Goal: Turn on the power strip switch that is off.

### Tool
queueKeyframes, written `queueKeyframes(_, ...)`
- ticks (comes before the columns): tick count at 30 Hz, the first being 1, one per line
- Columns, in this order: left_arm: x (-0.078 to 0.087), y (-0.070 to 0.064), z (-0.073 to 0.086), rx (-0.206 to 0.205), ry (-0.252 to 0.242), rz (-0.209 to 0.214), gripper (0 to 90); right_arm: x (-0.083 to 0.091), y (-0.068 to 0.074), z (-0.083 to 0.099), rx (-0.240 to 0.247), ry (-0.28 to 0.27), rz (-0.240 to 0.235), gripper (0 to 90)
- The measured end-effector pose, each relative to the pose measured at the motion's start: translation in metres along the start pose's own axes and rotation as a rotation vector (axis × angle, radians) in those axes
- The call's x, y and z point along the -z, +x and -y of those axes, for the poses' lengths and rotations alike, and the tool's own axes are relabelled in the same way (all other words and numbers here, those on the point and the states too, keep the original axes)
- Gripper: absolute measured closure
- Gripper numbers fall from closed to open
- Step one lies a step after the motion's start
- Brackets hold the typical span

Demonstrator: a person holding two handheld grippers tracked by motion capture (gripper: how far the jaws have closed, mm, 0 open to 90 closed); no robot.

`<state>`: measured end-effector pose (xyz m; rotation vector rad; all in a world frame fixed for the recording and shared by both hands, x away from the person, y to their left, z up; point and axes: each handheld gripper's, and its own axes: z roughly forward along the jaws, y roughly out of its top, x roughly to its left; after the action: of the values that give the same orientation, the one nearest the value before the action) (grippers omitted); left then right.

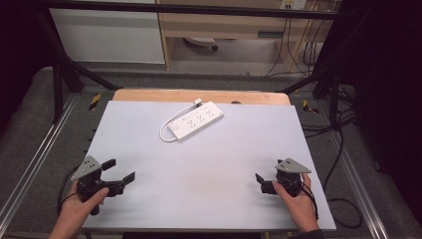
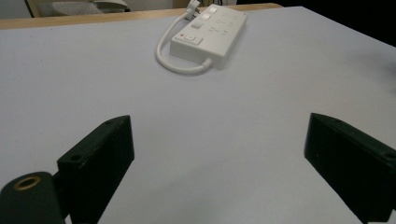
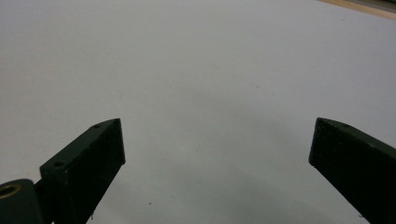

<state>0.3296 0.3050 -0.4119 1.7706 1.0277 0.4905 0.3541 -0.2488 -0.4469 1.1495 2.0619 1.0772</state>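
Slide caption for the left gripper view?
Open left gripper faces a white power strip lying across the grey table.

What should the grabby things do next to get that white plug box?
Probably move the left hand-held gripper forward toward the white power strip. Both it and the right hand-held gripper sit open and empty near the front of the table, far from the strip. In the left gripper view the strip lies ahead between its jaws.

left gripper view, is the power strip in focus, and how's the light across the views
In the left gripper view the power strip is a bit soft and its sockets wash out; the left tongs show up close and dark. The high view has an evenly lit table with dim surroundings. In the right gripper view the right tongs cast faint shadows.
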Motion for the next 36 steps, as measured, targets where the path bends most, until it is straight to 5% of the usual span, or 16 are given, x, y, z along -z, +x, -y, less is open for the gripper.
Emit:
queueKeyframes(15, -0.025, 0.002, -0.037, -0.015, -0.019, 0.012, 9.1, 0.001, -0.001, 0.0, -0.012, -0.013, 0.006, 3.9)
queueKeyframes(26, -0.042, -0.002, -0.049, -0.045, -0.009, 0.032, 8.2, 0.002, 0.001, -0.002, -0.02, -0.032, -0.008, 3.5)
queueKeyframes(36, -0.056, -0.002, -0.061, -0.029, -0.031, 0.001, 7.2, 0.003, 0.001, -0.003, -0.016, -0.041, -0.015, 3.5)
